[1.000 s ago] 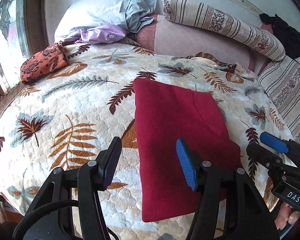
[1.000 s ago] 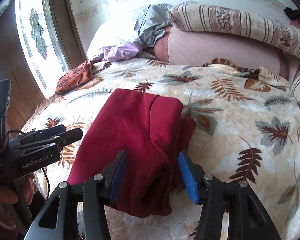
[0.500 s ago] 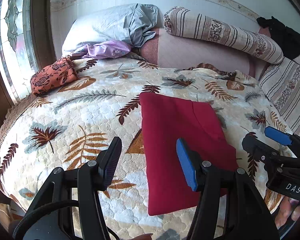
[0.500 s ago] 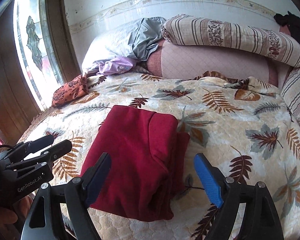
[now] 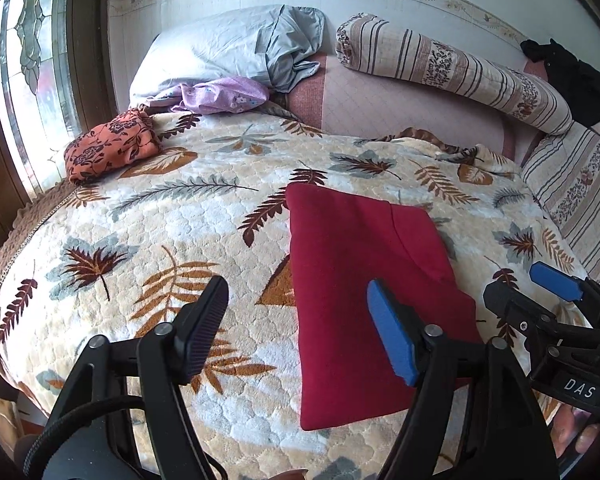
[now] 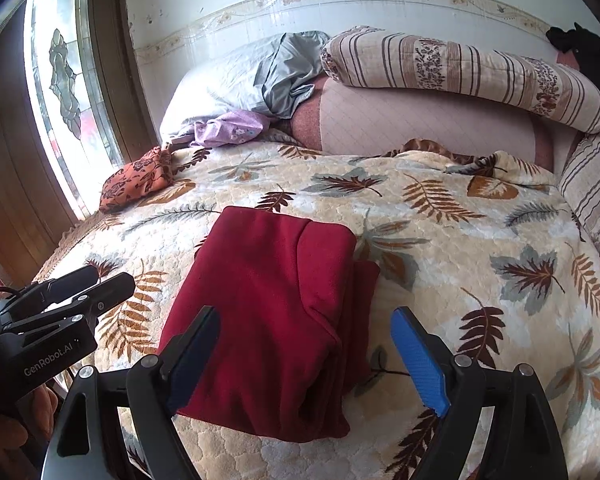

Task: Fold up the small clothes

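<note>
A dark red garment (image 5: 360, 260) (image 6: 268, 280) lies folded into a rectangle on the leaf-patterned blanket (image 5: 140, 232), with a second layer showing along its right edge. My left gripper (image 5: 296, 292) hovers over its near left edge. Its jaws are opening, and nothing is pinched between them. My right gripper (image 6: 304, 316) stands open above the garment's near end, its pads clear of the cloth. Each gripper also shows at the edge of the other's view: the right gripper (image 5: 516, 284) and the left gripper (image 6: 112, 278).
An orange floral cloth (image 5: 108, 148) lies at the bed's far left by the window (image 5: 32, 60). A purple cloth (image 5: 224, 94), a grey pillow (image 5: 220, 48) and a striped bolster (image 5: 452, 68) line the head end. A black garment (image 5: 572, 76) sits far right.
Both grippers have drawn back from the red garment and their jaws have spread wider, the right first, then the left. The garment stays folded on the blanket.
</note>
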`<control>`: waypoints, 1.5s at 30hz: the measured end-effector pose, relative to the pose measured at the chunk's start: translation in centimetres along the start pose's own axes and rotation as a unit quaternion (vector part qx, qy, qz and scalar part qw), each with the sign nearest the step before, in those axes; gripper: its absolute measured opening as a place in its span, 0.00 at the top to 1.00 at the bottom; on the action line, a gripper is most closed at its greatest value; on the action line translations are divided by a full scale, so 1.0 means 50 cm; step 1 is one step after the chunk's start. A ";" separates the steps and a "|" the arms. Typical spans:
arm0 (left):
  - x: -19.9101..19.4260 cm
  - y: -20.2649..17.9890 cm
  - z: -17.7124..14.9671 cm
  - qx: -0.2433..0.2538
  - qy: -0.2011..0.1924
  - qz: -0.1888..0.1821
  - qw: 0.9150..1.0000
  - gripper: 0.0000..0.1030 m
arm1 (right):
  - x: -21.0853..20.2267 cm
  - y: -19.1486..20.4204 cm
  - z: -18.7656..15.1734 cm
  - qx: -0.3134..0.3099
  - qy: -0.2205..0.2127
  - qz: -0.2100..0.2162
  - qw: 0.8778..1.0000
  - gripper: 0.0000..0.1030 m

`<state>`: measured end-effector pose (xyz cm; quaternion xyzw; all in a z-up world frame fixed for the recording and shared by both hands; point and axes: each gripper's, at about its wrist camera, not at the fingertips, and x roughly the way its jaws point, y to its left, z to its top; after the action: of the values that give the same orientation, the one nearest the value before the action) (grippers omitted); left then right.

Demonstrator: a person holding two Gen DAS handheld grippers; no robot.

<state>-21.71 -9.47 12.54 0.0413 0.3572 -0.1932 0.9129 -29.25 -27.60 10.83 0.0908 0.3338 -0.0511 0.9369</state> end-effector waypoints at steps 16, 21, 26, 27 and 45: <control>0.007 0.007 -0.007 -0.006 0.012 0.012 1.000 0.27 | 0.010 0.006 -0.004 -0.003 0.007 0.003 1.000 0.17; 0.009 0.015 -0.007 -0.012 0.013 0.015 1.000 0.27 | 0.013 0.008 -0.005 -0.003 0.008 0.002 1.000 0.17; 0.010 0.017 -0.007 -0.013 0.013 0.014 1.000 0.27 | 0.014 0.006 -0.005 -0.004 0.009 0.002 1.000 0.17; 0.010 0.017 -0.007 -0.013 0.013 0.014 1.000 0.27 | 0.013 0.006 -0.005 -0.004 0.009 0.002 1.000 0.17; 0.014 0.018 -0.009 -0.014 0.014 0.017 1.000 0.27 | 0.030 0.017 -0.010 -0.008 0.019 0.006 1.000 0.16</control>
<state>-21.18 -8.79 11.69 0.0374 0.3722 -0.1717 0.9113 -28.29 -26.73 9.62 0.0861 0.3513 -0.0413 0.9314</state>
